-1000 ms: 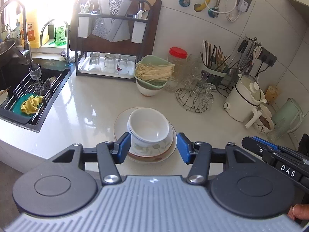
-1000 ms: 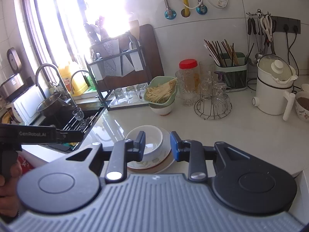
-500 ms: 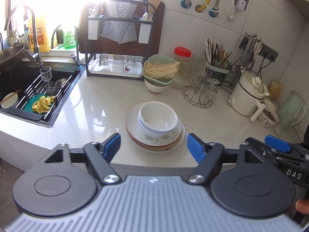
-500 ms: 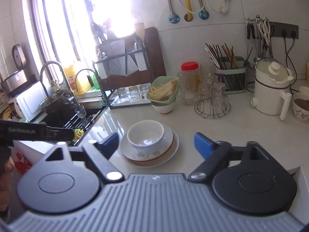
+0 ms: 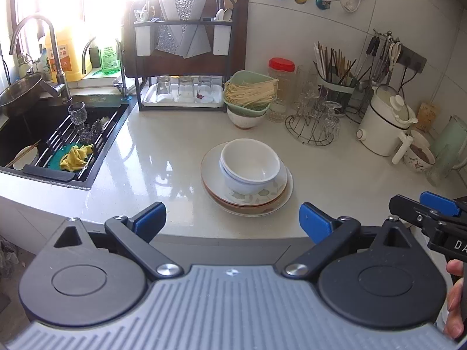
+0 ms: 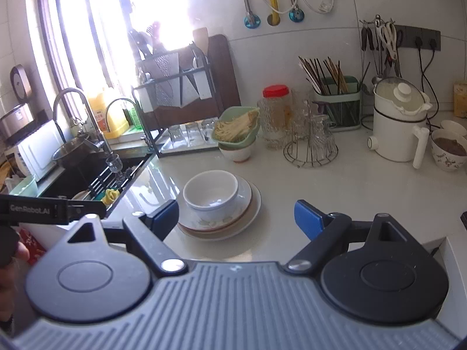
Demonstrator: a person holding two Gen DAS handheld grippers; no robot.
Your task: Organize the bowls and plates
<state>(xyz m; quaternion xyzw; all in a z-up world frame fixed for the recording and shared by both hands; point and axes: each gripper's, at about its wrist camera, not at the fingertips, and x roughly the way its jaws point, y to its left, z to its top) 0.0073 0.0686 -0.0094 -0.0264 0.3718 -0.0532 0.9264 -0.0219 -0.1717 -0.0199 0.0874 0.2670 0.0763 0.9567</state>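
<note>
Two nested white bowls (image 5: 251, 160) (image 6: 208, 188) sit on a stack of plates (image 5: 264, 205) (image 6: 249, 204) in the middle of the white counter. My left gripper (image 5: 232, 218) hovers at the counter's near edge, just short of the stack. Its jaws are opening wide, with nothing between the blue pads. The right gripper (image 6: 236, 215) is open too and empty, with the stack ahead and slightly left of its gap. In the left wrist view the right gripper (image 5: 432, 213) shows at the right edge. The left gripper (image 6: 58, 208) shows at the left of the right wrist view.
A sink with a rack and yellow cloth (image 5: 73, 157) lies left. A dish rack with glasses (image 5: 181, 93) stands at the back. Beyond the stack are a green basket of noodles on a bowl (image 5: 248, 96), a wire glass stand (image 5: 315, 122) and a white kettle (image 5: 382, 122).
Both grippers have opened from a narrow gap to wide apart. Both have drawn back a little from the stack, which stays put on the counter.
</note>
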